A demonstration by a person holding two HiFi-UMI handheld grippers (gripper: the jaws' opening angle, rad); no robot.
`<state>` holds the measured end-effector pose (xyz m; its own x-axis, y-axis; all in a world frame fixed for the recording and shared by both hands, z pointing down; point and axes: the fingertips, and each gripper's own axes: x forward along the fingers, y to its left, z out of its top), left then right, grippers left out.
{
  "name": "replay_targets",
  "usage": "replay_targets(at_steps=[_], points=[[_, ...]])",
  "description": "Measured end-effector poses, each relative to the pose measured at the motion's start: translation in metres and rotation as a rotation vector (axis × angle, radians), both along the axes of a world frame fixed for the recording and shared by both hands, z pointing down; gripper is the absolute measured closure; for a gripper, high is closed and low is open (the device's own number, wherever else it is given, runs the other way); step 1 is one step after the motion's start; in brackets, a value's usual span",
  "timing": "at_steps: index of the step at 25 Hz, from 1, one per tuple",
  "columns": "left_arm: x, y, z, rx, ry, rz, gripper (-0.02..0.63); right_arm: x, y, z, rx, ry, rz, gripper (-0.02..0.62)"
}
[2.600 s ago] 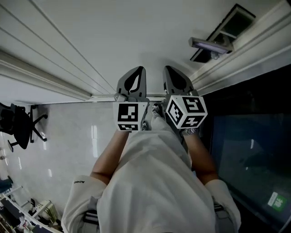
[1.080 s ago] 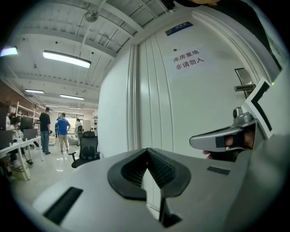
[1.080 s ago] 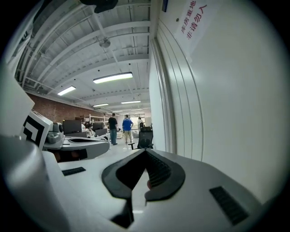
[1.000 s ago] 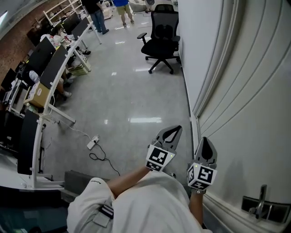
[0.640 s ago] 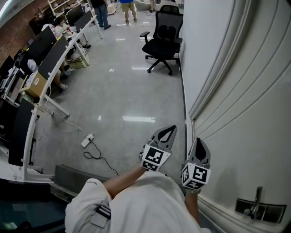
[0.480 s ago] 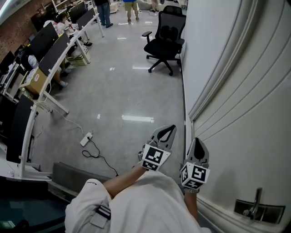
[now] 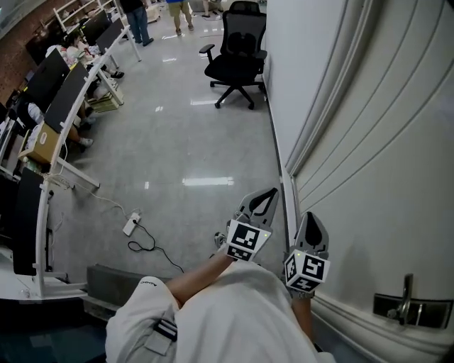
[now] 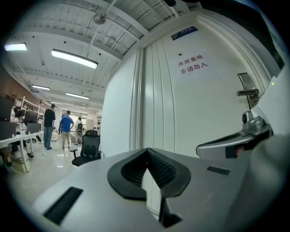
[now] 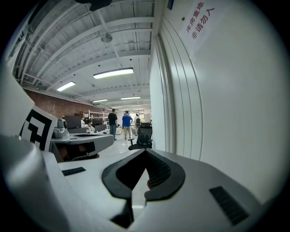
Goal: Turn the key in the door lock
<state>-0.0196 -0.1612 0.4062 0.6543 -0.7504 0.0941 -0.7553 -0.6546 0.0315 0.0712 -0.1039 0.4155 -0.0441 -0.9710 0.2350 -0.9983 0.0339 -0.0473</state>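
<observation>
White fabric of the person's garment (image 7: 213, 319) fills the lower centre of the head view. Both tools project from it toward the upper right.

**Left tool** (image 7: 269, 193)
- Its marker cube (image 7: 248, 241) sits just above the garment edge.
- In the left gripper view the left tool (image 8: 146, 151) has its jaws closed tip to tip. Nothing is held between them.

**Right tool** (image 7: 310, 218)
- It lies just beside the left tool, on the door side, with its own marker cube (image 7: 305, 270) below the jaws.
- In the right gripper view the right tool (image 9: 145, 152) has its jaws closed together. They are empty.

**Door and lock area**
- The white panelled door (image 7: 383, 177) occupies the right side of the head view.
- The door handle (image 7: 406, 298), a metal lever on a dark plate (image 7: 415, 310), is at the lower right edge, well apart from both tools.
- The left gripper view shows the same handle (image 8: 248, 92) at the right of the frame, below a sign with red characters (image 8: 193, 64).
- No key can be made out in any view.

**Room beyond**
- A glossy grey floor (image 7: 184, 142) extends to the upper left.
- A white power strip (image 7: 133, 225) with a black cable lies at centre left.
- A black office chair (image 7: 234, 60) stands near the wall at upper centre.
- Dark monitors (image 7: 67, 106) line the left edge.
- Two persons (image 7: 135, 10) stand at the top edge.
</observation>
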Motion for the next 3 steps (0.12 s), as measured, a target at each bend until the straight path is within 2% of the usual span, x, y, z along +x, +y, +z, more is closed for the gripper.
replay_targets(at_steps=[3], points=[[0.0142, -0.0033, 0.0004, 0.007, 0.003, 0.022, 0.597, 0.0150, -0.0017, 0.0013, -0.008, 0.005, 0.027, 0.591]])
